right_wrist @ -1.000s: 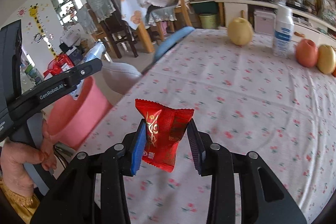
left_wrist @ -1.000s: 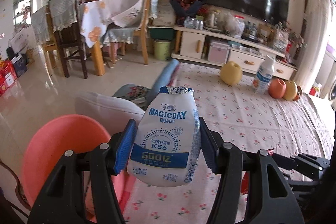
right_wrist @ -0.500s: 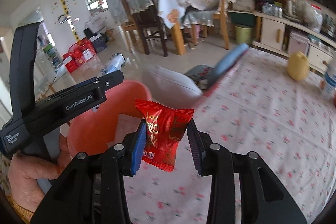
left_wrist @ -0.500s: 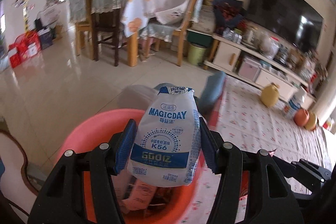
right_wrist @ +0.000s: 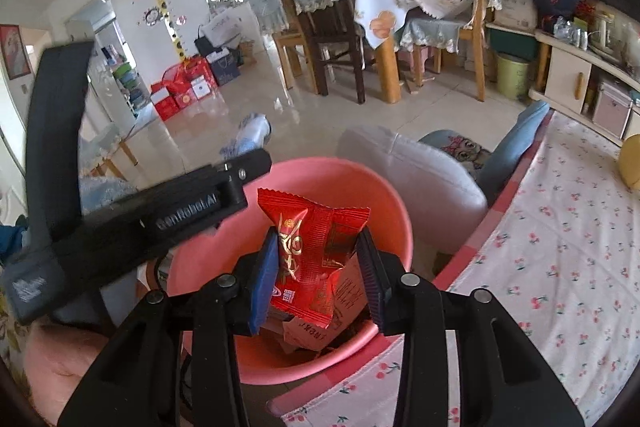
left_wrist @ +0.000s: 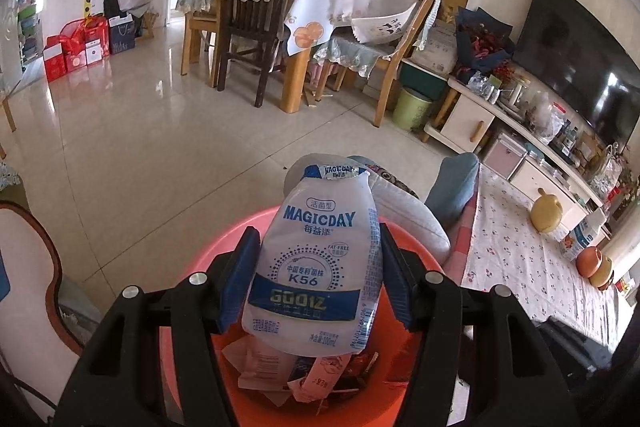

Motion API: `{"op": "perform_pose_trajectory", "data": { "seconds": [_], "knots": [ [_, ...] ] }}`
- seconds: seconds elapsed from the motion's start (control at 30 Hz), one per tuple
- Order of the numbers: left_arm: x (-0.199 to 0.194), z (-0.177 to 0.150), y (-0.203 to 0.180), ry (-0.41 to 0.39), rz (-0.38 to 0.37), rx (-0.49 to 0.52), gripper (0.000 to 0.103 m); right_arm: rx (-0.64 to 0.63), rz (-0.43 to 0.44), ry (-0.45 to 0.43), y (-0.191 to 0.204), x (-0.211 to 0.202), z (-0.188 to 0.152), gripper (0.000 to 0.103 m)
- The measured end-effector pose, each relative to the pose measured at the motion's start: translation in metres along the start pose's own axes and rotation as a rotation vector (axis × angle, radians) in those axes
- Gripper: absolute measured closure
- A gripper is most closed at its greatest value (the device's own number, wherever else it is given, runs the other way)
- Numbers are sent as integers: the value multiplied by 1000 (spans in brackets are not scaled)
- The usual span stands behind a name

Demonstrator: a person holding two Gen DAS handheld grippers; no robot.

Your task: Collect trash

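Beside the cloth-covered counter (right_wrist: pixel 560 267), the pink bin (right_wrist: pixel 384 195) sat low in both frames, directly beneath my left hand-held gripper (left_wrist: pixel 316 279) clamping the upright yogurt pouch (left_wrist: pixel 316 259) and my right hand-held gripper (right_wrist: pixel 316 275) pinching the red wrapper (right_wrist: pixel 312 251).

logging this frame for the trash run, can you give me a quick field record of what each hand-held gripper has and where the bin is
left hand-held gripper: shut on white yogurt bottle, above the bin
right hand-held gripper: shut on red snack packet, above the bin
bin: pink basin beside the table edge, wrappers already inside
table: floral tablecloth
released: neither item yet
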State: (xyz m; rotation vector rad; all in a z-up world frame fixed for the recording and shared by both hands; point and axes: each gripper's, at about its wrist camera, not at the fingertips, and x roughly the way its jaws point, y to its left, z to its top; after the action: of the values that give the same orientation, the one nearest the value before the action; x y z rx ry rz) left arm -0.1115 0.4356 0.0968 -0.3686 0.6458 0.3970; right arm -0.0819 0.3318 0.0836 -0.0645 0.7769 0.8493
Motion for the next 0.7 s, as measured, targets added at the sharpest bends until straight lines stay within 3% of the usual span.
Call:
{"op": "perform_pose_trajectory", "data": {
  "seconds": [0.07,0.1,0.2,0.37,0.7],
  "knots": [
    [3,-1,-1,12,14,5,36,11,-22,14,-3,5,-5,46],
    [4,-1,-1,16,25,7,27,22,-27,11,-6,5,-8,36],
    [1,0,-4,-1,55,20,17,52,-51,-20,-14,-6,-15,22],
    [-15,3,-18,-70,85,65,9,92,-132,-69,-34,-35,-27,14],
    [-47,1,-67,-234,8,180,6,77,-332,-131,-66,-97,-58,12]
  ]
}}
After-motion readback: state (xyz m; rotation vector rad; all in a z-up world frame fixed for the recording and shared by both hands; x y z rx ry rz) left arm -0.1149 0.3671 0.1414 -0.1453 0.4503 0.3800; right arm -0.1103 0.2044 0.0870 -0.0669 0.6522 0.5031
